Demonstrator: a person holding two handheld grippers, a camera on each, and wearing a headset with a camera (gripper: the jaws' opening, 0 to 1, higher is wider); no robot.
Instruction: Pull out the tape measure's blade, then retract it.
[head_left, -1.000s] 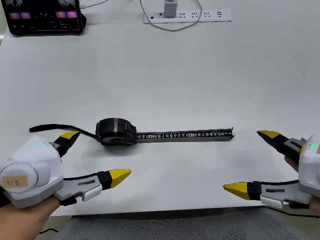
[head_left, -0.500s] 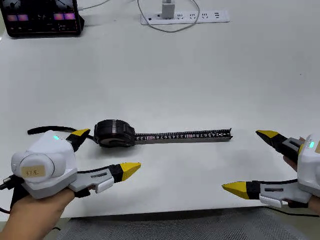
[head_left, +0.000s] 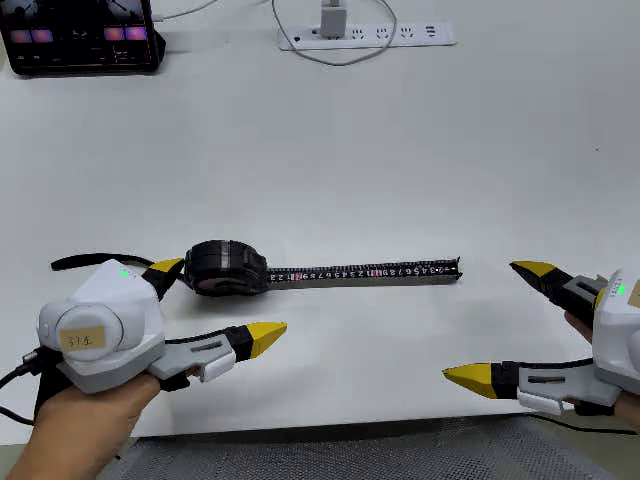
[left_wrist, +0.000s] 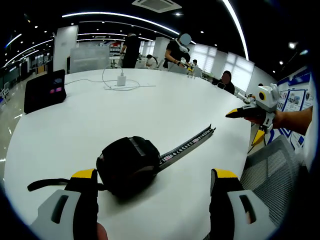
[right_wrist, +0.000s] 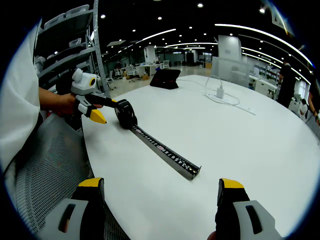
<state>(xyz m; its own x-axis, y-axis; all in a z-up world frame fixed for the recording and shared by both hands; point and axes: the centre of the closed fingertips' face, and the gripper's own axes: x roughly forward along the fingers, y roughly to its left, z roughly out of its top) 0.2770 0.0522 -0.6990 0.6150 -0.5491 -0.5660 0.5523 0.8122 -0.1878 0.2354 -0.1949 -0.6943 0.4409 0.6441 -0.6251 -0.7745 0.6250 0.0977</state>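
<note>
Tape measure (head_left: 228, 268), black and round, dark numbered blade (head_left: 365, 271) drawn out.
My left gripper (head_left: 219, 300) gapes wide, holding nothing, the tape measure just ahead of its jaws; my right gripper (head_left: 497, 322) is spread and empty too, the blade's tip ahead of it, apart.

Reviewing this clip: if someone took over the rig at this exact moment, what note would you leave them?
Left tongs: open, aimed at the case and close to it, gripping nothing.
Right tongs: open, empty, off to the right of the blade, apart from its end.
Things: the case sits on the table, with the blade drawn out flat to its right.
Done: the pull-out, by the look of it.
Left: retract the blade, probably by steadying the case with the left tongs first.
</note>
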